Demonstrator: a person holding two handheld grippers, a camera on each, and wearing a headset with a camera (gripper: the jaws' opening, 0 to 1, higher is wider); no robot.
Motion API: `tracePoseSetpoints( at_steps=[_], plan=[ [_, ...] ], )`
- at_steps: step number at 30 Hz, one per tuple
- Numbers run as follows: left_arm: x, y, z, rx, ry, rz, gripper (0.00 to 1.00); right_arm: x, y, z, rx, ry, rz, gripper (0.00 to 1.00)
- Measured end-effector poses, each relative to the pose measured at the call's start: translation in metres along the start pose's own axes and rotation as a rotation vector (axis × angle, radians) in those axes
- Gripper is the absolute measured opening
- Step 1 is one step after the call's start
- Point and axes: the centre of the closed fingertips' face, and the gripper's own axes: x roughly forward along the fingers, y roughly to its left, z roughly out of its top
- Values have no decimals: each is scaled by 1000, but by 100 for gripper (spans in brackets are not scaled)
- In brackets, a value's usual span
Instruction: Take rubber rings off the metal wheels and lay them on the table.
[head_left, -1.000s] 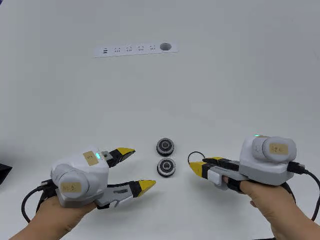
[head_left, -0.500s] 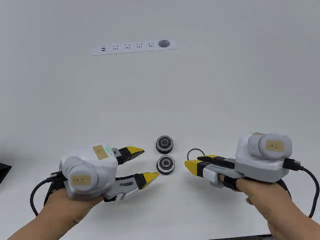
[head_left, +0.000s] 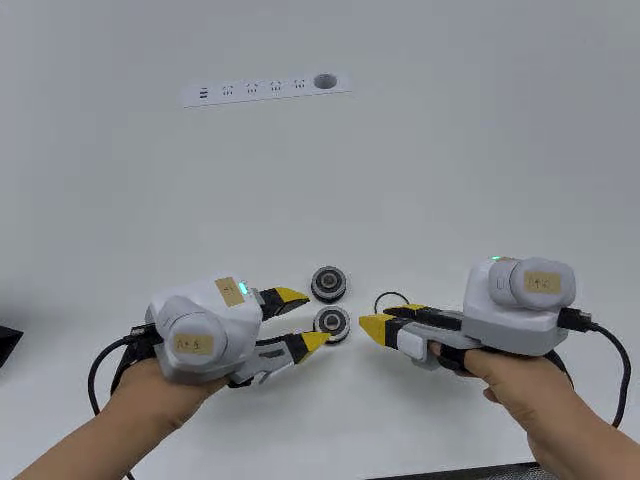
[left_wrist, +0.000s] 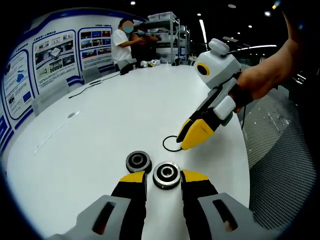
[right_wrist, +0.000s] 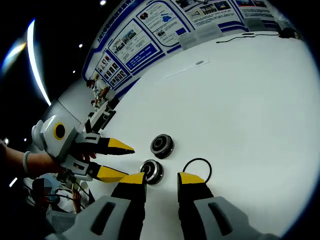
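- Left gripper (left_wrist: 164, 177): jaws partly open, 1 on each side of the near wheel (left_wrist: 166, 174); can't tell if they touch it.
- Far wheel (head_left: 328, 283) lies flat on the bench (head_left: 450, 180), just beyond the near one and close beside it.
- Right gripper (right_wrist: 161, 178): jaws a little apart, holding nothing, tips pointing at the near wheel.
- 1 loose black rubber ring (head_left: 392, 300) lies flat on the bench by the right gripper's tips.
- Power strip (head_left: 268, 87) at the far side.

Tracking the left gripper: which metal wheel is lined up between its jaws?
The wheel nearer the person; the farther wheel lies outside the jaws of the left gripper.
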Motion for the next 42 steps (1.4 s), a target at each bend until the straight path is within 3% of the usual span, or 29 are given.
tracePoseSetpoints(
  at_steps=[13, 24, 42],
  plan=[
    [14, -6, -1, 65, 58, -35, 21, 0, -2, -2, 34, -13, 2, 26],
    [18, -6, -6, 76, 93, -42, 18, 1, 0, -4, 55, -16, 17, 26],
    [23, -6, -11, 106, 139, -69, 14, 10, 9, -7, 148, -15, 85, 26]
  ],
)
